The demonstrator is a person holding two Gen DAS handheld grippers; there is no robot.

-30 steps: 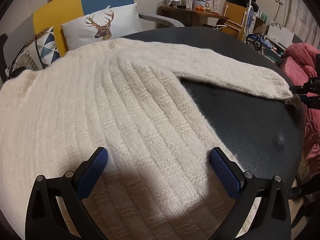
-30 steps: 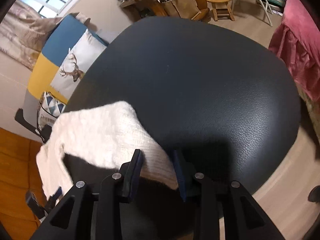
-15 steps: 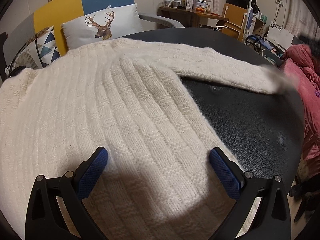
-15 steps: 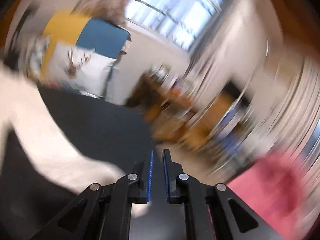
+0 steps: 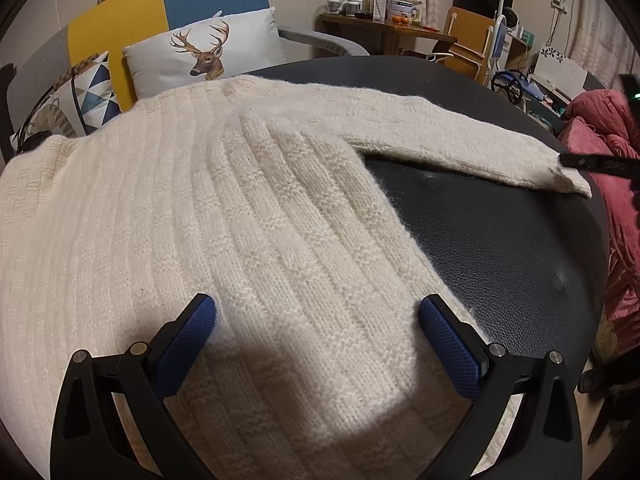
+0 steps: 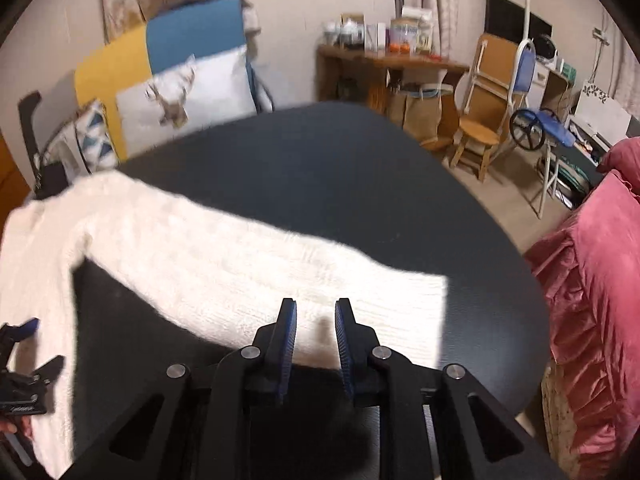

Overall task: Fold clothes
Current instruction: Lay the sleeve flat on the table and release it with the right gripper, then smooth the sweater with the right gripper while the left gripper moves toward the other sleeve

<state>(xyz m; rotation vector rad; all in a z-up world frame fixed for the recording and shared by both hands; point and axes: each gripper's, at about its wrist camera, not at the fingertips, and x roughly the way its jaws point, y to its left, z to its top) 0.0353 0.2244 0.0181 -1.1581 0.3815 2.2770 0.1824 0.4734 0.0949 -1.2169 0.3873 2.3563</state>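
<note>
A cream knit sweater (image 5: 248,216) lies flat on the round black table (image 5: 500,248), one sleeve (image 5: 440,140) stretched out to the right. My left gripper (image 5: 316,316) hovers wide open over the sweater's body, nothing pinched. In the right wrist view the sleeve (image 6: 248,264) runs across the table. My right gripper (image 6: 316,308) stands over the sleeve's near edge by the cuff; its jaws are narrow and opening, the knit shows in the gap, and the pads do not press it. The right gripper (image 5: 600,164) shows at the cuff, and the left gripper (image 6: 24,360) shows too.
Behind the table are a yellow-and-blue sofa with a deer cushion (image 5: 204,52) and a wooden desk (image 5: 384,28) with clutter. Wooden chairs (image 6: 480,132) stand at the back right. A pink quilt (image 6: 592,280) hangs close to the table's right edge.
The right gripper had the sleeve end pinched, then swung and let it go; the sleeve now lies straighter toward the right edge. The left gripper and sweater body have not moved.
</note>
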